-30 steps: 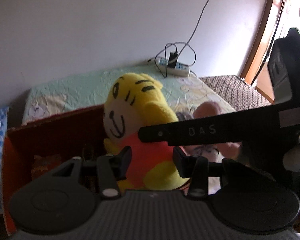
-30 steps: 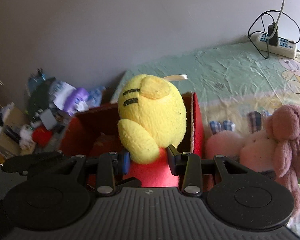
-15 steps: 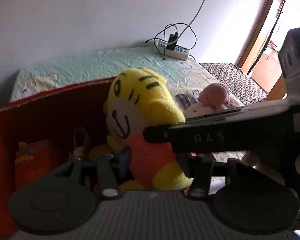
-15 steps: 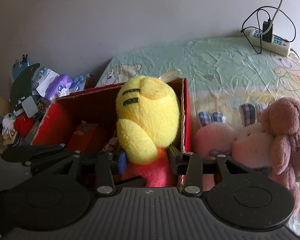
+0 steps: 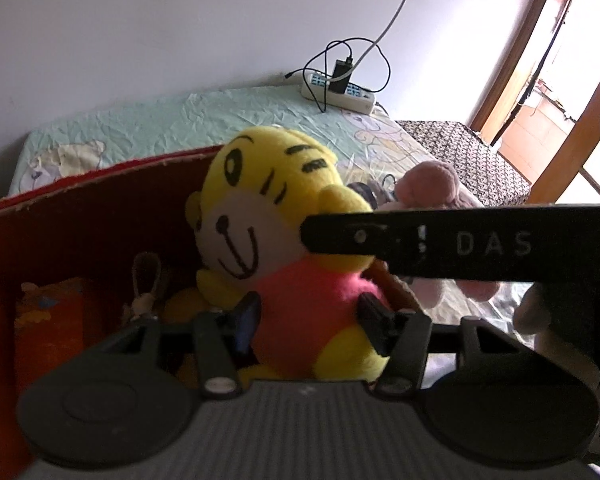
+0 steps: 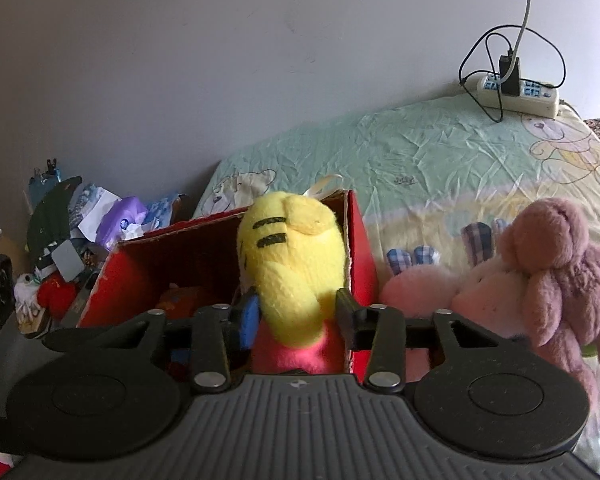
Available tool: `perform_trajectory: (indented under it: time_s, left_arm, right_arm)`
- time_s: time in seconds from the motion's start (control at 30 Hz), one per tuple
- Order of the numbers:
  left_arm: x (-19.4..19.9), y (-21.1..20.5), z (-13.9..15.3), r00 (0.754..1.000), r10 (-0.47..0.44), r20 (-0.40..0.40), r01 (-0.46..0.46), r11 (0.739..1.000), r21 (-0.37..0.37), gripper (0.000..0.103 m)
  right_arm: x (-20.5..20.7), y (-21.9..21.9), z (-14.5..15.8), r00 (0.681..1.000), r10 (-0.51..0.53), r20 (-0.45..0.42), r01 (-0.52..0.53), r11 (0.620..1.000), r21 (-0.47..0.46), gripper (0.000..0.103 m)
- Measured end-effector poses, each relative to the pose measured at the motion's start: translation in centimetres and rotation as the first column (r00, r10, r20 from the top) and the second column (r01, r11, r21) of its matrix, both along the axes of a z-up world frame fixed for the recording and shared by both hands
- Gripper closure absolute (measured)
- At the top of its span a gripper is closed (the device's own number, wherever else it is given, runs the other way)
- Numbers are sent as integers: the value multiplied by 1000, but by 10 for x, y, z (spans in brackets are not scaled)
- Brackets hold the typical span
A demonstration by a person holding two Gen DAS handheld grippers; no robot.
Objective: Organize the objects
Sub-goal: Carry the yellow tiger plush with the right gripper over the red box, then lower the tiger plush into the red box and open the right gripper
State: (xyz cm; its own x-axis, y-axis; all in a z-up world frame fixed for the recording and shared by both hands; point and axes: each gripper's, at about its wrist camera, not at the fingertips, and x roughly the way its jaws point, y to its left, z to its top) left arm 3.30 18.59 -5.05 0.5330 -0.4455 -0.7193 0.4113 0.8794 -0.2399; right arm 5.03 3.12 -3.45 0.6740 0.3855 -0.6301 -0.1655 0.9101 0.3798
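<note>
Left wrist view: the left gripper (image 5: 308,312) is opening, its jaws flanking the tiger toy (image 5: 276,240) without pressing it. The right gripper (image 6: 296,314) is closing around the tiger's body. The tiger is sitting inside the red box (image 6: 358,248) on the bed (image 6: 440,152), pink plushes (image 6: 540,264) lying beside it
</note>
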Motion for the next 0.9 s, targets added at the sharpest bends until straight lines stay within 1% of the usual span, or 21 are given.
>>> perform_trajectory:
  time_s: [0.07,0.17,0.4,0.63,0.7,0.83,0.9]
  left_arm:
    - [2,-1,-2,1000,6,-12,-6,1000,-3,42]
    - [3,-4,-3,1000,10,-16,-10,1000,12,42]
    - [5,-13,-4,1000,19,-24,-18,998,56,35]
    - [5,-21,-5,1000,25,-16,-23,993,112,31]
    - [4,-21,-6,1000,27,-16,-25,993,116,30]
    - [3,-21,-5,1000,25,-13,-23,992,122,30]
    - [3,-22,-4,1000,26,-11,-24,991,131,27]
  right_arm:
    - [1,0,-4,1000,-6,-2,6,1000,0,66]
    - [0,-1,-8,1000,-5,10,5,1000,-4,68]
    - [-2,-3,-13,1000,-2,19,2,1000,5,74]
    - [-5,-3,-16,1000,1,16,-1,1000,14,75]
    - [-5,-4,-16,1000,-3,9,3,1000,25,75]
    - [-5,-11,-16,1000,-17,-23,19,996,84,75]
    - [-5,-12,-16,999,-15,-31,18,996,92,75]
